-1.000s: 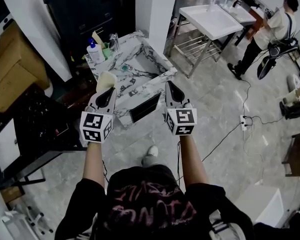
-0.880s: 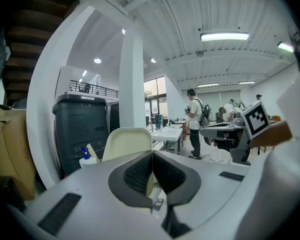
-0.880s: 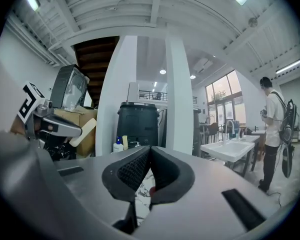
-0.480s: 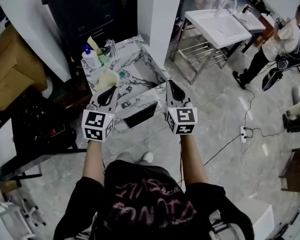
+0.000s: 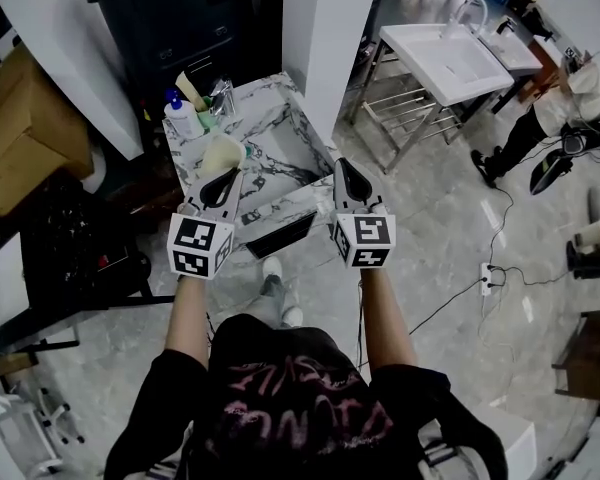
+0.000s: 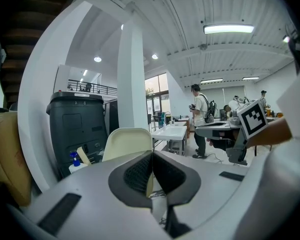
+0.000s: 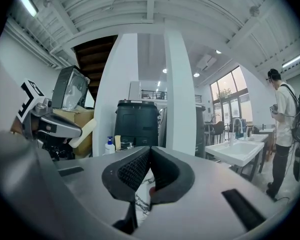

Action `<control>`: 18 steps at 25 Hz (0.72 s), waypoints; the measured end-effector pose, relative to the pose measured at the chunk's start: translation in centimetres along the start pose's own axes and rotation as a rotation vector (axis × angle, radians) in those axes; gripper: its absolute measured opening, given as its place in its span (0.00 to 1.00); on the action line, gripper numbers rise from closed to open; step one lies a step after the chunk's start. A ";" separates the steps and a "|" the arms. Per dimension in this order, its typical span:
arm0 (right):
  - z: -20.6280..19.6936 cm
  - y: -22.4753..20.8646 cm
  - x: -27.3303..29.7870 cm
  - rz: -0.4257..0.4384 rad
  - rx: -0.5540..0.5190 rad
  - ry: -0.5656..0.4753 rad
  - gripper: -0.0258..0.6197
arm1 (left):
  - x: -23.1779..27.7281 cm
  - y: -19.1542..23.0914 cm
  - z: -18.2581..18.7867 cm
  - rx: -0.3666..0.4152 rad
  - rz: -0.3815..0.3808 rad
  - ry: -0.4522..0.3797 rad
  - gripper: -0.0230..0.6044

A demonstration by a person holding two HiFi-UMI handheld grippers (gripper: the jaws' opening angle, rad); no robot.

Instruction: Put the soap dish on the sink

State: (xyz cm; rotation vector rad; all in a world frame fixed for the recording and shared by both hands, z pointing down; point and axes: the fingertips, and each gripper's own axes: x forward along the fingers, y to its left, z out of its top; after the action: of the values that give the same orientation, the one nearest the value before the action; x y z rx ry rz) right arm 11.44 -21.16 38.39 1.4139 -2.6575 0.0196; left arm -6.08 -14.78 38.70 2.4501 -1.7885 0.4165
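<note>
The pale cream plastic soap dish (image 5: 223,154) with rounded corners is held in the left gripper (image 5: 221,178), above the left rim of the white, black-veined marble sink (image 5: 280,133). We cannot tell whether it touches the rim. In the left gripper view the soap dish (image 6: 127,142) stands upright beyond the left gripper (image 6: 151,156). The two jaws are pressed together on its lower edge, so most of the dish rises above and to the left of the fingertips. The clamped edge itself is hidden between the pads. Both forearms are stretched forward, nearly parallel, with the marker cubes facing up. The right gripper (image 5: 344,171) hovers near the right edge of the sink. In its own view the right gripper (image 7: 149,154) has its jaws closed with nothing between them. Behind the sink stand a white bottle with a blue pump (image 5: 183,116) and a dark bin (image 5: 170,18). The small things beside the bottle are hard to make out.
</note>
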 end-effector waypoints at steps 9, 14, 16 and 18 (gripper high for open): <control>-0.9 -2.1 4.7 -0.005 -0.007 0.020 0.06 | 5.3 1.6 -0.7 -0.013 -0.026 0.018 0.06; -1.4 -3.3 8.4 -0.001 -0.023 0.050 0.06 | 9.3 3.0 -1.3 -0.023 -0.049 0.046 0.06; -1.9 -3.9 9.9 0.002 -0.018 0.062 0.06 | 11.0 3.6 -1.8 -0.021 -0.057 0.064 0.06; -2.2 -4.3 11.4 0.003 -0.006 0.074 0.06 | 12.7 4.3 -2.2 -0.014 -0.068 0.084 0.06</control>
State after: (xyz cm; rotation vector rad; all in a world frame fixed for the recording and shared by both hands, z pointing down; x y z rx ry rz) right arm 8.95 -32.88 41.73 1.3792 -2.5985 0.0629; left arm -6.91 -27.40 43.75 2.4372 -1.6655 0.4907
